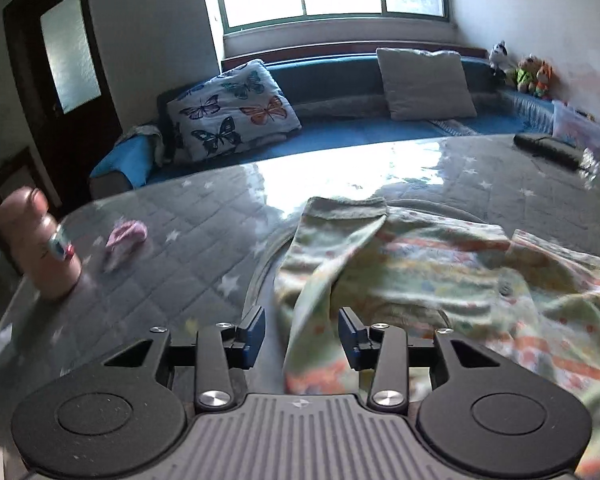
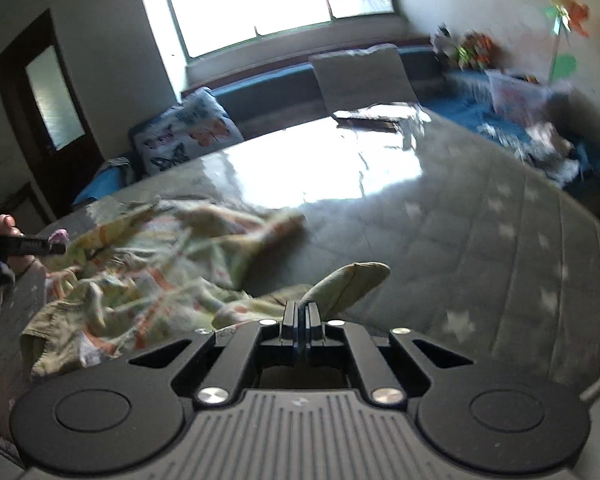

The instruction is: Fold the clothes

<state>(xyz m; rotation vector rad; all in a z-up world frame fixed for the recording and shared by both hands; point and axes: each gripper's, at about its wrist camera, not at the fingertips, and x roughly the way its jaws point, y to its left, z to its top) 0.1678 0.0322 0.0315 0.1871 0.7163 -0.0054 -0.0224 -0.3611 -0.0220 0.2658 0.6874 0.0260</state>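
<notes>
Right claw (image 2: 302,312) pinching garment (image 2: 352,280) edge, left claw (image 1: 302,334) agape

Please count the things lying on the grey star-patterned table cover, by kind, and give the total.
Patterned garment: 1, pinched at one corner by the shut right gripper
Small pink cloth: 1
Dark flat object at the far right edge: 1, too blurred to name
Total: 3

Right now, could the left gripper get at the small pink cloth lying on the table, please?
Probably yes: the left gripper is open and holds nothing, and the pink cloth lies apart on the table, left of the garment, with nothing between.
</notes>
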